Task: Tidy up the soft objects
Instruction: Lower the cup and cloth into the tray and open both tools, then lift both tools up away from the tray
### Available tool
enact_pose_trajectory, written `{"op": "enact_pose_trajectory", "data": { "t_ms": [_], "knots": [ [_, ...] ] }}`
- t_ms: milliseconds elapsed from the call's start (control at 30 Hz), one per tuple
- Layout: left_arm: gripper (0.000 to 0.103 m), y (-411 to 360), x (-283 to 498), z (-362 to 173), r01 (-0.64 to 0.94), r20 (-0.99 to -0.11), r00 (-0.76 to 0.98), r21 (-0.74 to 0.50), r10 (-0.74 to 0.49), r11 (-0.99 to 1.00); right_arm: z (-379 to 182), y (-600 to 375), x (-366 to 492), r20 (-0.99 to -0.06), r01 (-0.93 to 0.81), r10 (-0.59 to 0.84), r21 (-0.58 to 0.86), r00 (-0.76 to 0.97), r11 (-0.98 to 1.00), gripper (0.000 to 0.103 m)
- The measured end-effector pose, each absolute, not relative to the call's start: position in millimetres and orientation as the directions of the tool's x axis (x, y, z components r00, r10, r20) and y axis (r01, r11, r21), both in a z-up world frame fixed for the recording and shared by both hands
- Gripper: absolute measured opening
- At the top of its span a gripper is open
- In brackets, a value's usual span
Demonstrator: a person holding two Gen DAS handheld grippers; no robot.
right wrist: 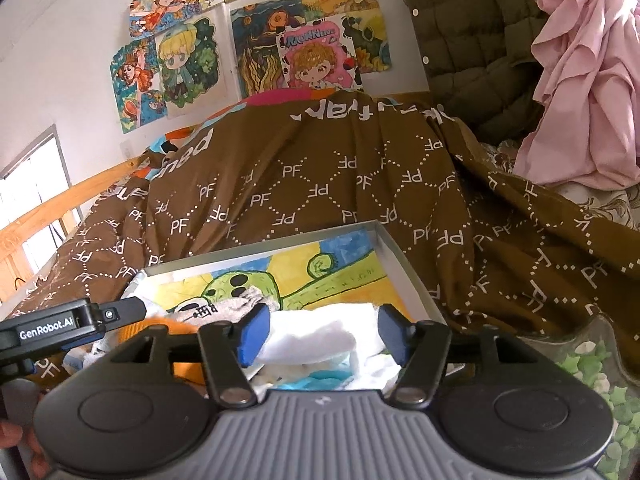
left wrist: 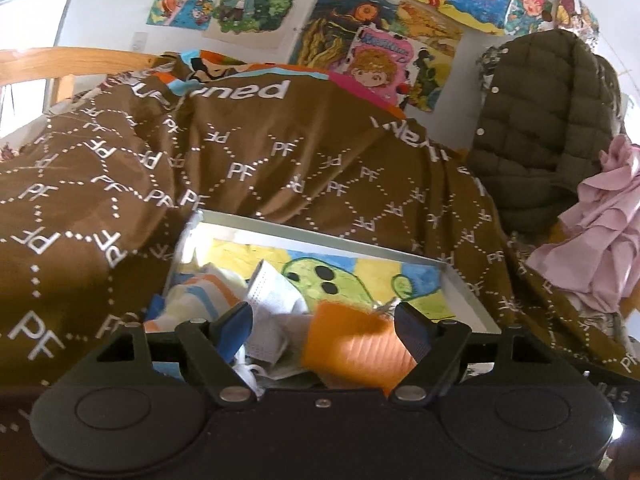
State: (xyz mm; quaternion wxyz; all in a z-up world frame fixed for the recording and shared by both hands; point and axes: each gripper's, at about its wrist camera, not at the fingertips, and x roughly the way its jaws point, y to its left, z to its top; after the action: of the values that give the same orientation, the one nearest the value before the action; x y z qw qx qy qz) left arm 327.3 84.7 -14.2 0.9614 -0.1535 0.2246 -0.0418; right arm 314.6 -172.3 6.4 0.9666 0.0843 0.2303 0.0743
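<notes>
A shallow white box (left wrist: 460, 280) with a green cartoon drawing on its floor lies on the brown bed cover; it also shows in the right wrist view (right wrist: 394, 248). Soft items lie in it. My left gripper (left wrist: 326, 322) is open over an orange cloth (left wrist: 352, 344), a white face mask (left wrist: 272, 296) and a striped cloth (left wrist: 204, 292). My right gripper (right wrist: 320, 330) is open with a folded white cloth (right wrist: 320, 330) lying between its fingers, not pinched. A grey sock (right wrist: 224, 308) lies beyond it. The left gripper (right wrist: 60, 324) shows at that view's left edge.
A brown "PF" patterned blanket (left wrist: 280, 160) covers the bed around the box. An olive quilted jacket (left wrist: 540, 120) and a pink garment (left wrist: 604, 232) hang at the right. A wooden bed rail (left wrist: 60, 60) runs at the left. Drawings cover the wall (right wrist: 72, 52).
</notes>
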Motion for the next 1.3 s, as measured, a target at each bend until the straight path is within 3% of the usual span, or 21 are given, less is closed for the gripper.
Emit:
{"op": "enact_pose_trajectory", "data": {
  "t_ms": [333, 433, 833, 1300],
  "knots": [
    [0.085, 82, 309, -1, -0.02, -0.415, 0.906, -0.233, -0.081, 0.972, 24, -173, 292, -0.389, -0.117, 0.185, 0.192, 0.903, 0.974, 0.084],
    [0.094, 81, 297, 10, -0.016, -0.379, 0.922, -0.235, -0.077, 0.972, 34, -175, 281, -0.362, -0.121, 0.184, 0.188, 0.914, 0.975, 0.087],
    [0.102, 74, 228, 64, 0.017, -0.226, 0.972, -0.188, -0.06, 0.982, 79, -179, 220, -0.224, -0.158, 0.192, 0.161, 0.955, 0.974, 0.101],
    [0.102, 66, 146, 89, 0.021, -0.166, 0.984, -0.232, -0.061, 0.972, 108, -187, 150, -0.134, -0.2, 0.226, 0.182, 0.965, 0.963, 0.103]
  ]
}}
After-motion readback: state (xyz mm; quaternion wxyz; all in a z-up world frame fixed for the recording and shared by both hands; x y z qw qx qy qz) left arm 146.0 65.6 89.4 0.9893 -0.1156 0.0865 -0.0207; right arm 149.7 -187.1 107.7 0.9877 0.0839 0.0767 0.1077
